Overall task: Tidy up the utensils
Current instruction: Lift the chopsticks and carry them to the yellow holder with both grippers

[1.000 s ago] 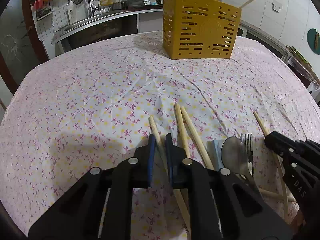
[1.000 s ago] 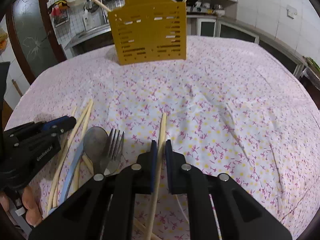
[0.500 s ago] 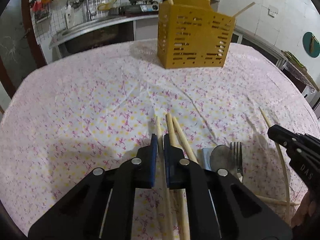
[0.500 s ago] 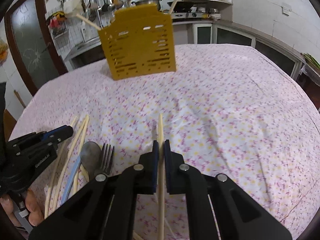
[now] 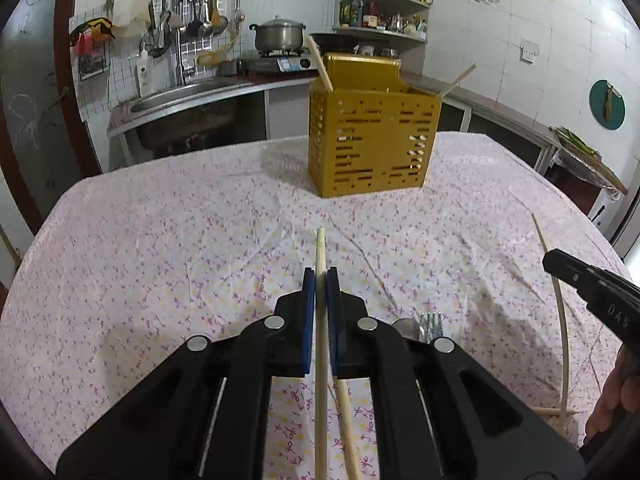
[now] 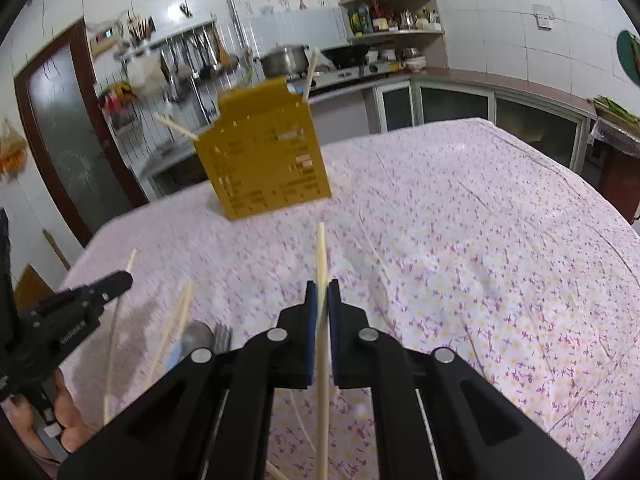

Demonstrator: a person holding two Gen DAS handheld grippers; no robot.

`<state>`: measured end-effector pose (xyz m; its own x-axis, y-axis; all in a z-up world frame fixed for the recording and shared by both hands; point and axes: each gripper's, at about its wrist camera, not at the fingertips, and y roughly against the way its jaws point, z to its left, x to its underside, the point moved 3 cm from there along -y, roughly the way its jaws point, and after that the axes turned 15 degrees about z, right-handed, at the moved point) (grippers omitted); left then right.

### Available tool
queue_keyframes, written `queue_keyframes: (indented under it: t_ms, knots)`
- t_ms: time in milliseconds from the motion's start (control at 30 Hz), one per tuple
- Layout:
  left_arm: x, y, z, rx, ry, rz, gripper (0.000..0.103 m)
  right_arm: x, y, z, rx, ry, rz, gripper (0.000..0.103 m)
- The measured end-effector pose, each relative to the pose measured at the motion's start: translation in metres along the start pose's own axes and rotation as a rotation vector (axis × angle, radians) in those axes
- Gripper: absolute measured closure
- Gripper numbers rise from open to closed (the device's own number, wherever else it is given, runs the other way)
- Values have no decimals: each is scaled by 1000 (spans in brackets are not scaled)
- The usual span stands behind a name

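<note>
Tiled kitchen, table under a floral tablecloth [image 5: 160,280], each gripper clamping one chopstick.

At the far middle a yellow slotted utensil holder [image 5: 372,140] stands upright, two chopsticks leaning out of its top corners. The left gripper [image 5: 320,280] is clenched on a wooden chopstick [image 5: 320,248] whose long axis runs near to far, tip toward the holder. The right gripper [image 6: 322,292] likewise grasps its own chopstick [image 6: 320,252], pointing the same way. A spoon [image 6: 196,338], fork [image 5: 430,324] and loose chopsticks lie near, between the grippers. Bare cloth stretches between grippers and holder; the table's far edge is just behind the holder.
</note>
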<state>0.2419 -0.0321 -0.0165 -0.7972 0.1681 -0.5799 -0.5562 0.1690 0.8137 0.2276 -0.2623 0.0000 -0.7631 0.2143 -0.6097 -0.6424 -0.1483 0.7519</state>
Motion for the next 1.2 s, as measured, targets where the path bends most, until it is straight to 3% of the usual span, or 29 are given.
queue_keyframes:
  t_ms: [100, 367, 733, 1200]
  knots:
    - [-4, 11, 3, 13, 7, -24, 99, -4, 11, 0, -44, 9, -40, 97]
    - [-15, 39, 1, 39, 8, -92, 99, -15, 21, 0, -52, 38, -67, 97]
    - [-28, 46, 4, 123, 24, -105, 98, -18, 23, -12, -64, 26, -78, 97]
    - [-48, 70, -7, 137, -19, -180, 98, -37, 37, -9, -58, 47, -125, 97]
